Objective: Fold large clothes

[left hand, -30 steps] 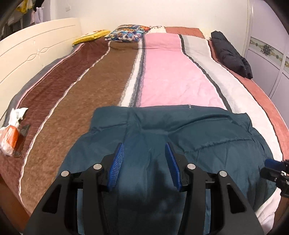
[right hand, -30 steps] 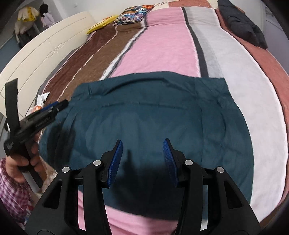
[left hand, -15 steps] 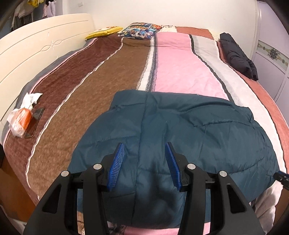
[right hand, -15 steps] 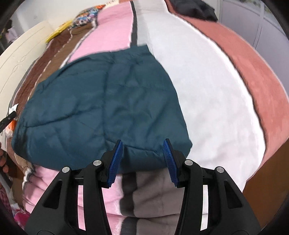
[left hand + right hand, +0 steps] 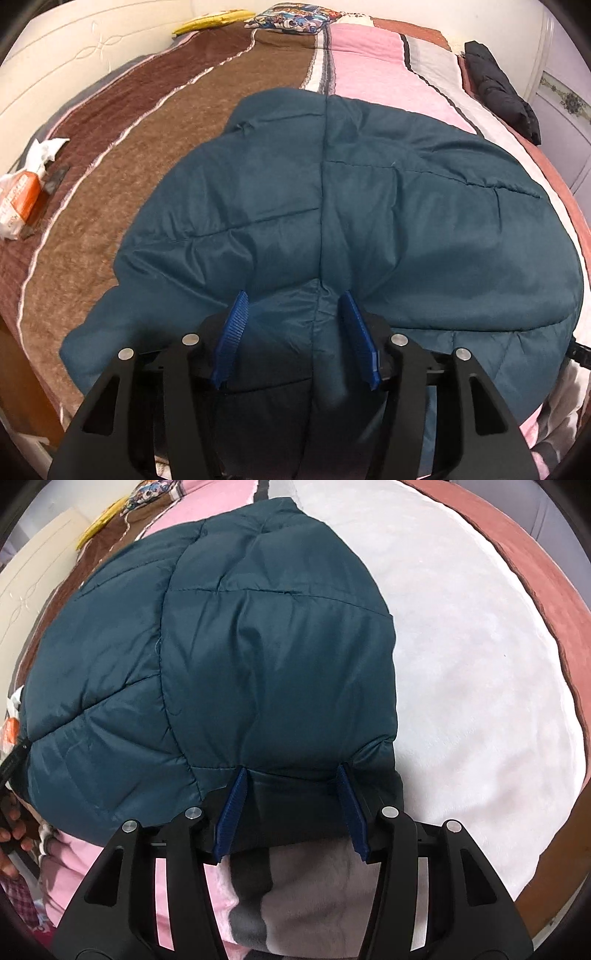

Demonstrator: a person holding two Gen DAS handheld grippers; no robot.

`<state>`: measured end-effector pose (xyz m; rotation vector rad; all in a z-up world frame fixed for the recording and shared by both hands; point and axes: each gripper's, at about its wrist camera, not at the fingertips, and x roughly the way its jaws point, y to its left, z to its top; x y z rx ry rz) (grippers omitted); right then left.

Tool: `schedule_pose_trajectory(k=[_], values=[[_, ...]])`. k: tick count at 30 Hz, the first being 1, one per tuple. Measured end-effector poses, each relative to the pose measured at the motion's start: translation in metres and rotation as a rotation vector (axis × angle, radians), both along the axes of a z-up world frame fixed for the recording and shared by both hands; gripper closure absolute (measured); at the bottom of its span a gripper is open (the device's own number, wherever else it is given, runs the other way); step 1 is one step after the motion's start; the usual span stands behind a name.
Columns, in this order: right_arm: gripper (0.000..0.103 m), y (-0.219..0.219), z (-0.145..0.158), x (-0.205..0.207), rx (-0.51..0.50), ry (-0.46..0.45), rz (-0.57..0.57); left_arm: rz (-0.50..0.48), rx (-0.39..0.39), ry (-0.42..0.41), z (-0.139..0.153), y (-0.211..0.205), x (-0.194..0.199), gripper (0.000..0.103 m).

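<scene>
A dark teal quilted jacket (image 5: 369, 206) lies folded and puffy across the near end of the striped blanket (image 5: 122, 173), its stitched seams and creases showing. At its near left edge, the left gripper (image 5: 297, 317) has its blue pads apart over the fabric. At the near right corner (image 5: 369, 760), the right gripper (image 5: 291, 794) is likewise spread. Compared with half a second ago, both grippers have closed in on the jacket's near edge.
</scene>
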<state>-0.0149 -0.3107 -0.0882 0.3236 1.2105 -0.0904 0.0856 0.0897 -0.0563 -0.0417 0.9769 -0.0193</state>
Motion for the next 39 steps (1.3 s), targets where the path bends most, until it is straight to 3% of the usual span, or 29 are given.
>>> schedule_pose_trajectory(k=[5, 7, 9, 12, 14, 17, 19, 22, 26, 28, 33, 37, 39], values=[[0.054, 0.003, 0.019, -0.006, -0.034, 0.01, -0.014, -0.025, -0.002, -0.007, 0.008, 0.003, -0.003, 0.049], [0.054, 0.009, 0.049, -0.015, -0.043, -0.062, -0.011, -0.02, -0.066, -0.038, 0.023, 0.014, -0.011, 0.049], [0.054, 0.028, 0.089, -0.022, -0.034, -0.17, 0.05, -0.007, -0.093, -0.077, 0.036, 0.023, -0.016, 0.049], [0.056, 0.068, 0.122, -0.005, 0.057, -0.258, 0.17, -0.005, -0.111, -0.123, 0.055, 0.03, -0.023, 0.049], [0.068, 0.104, 0.131, 0.029, 0.126, -0.276, 0.261, -0.003, -0.13, -0.142, 0.062, 0.03, -0.025, 0.049], [0.08, 0.144, 0.112, 0.085, 0.087, -0.216, 0.313, -0.004, -0.138, -0.165, 0.073, 0.033, -0.031, 0.049], [0.081, 0.161, 0.087, 0.114, 0.071, -0.133, 0.355, -0.004, -0.124, -0.174, 0.077, 0.039, -0.035, 0.049], [0.082, 0.176, 0.05, 0.133, -0.003, -0.046, 0.389, 0.013, -0.083, -0.174, 0.077, 0.056, -0.04, 0.049], [0.083, 0.182, 0.025, 0.138, -0.058, -0.034, 0.406, 0.041, -0.088, -0.165, 0.074, 0.084, -0.045, 0.039], [0.083, 0.183, 0.025, 0.136, -0.07, -0.038, 0.413, 0.063, -0.173, -0.152, 0.07, 0.106, -0.049, 0.029], [0.083, 0.18, 0.027, 0.13, -0.046, -0.053, 0.409, 0.184, -0.522, -0.081, 0.043, 0.153, -0.053, 0.027], [0.083, 0.181, 0.029, 0.131, -0.063, -0.05, 0.401, 0.322, -0.74, -0.116, 0.023, 0.172, -0.069, 0.018], [0.083, 0.183, 0.028, 0.133, -0.067, -0.049, 0.401, 0.349, -0.786, -0.067, 0.006, 0.17, -0.069, 0.016]])
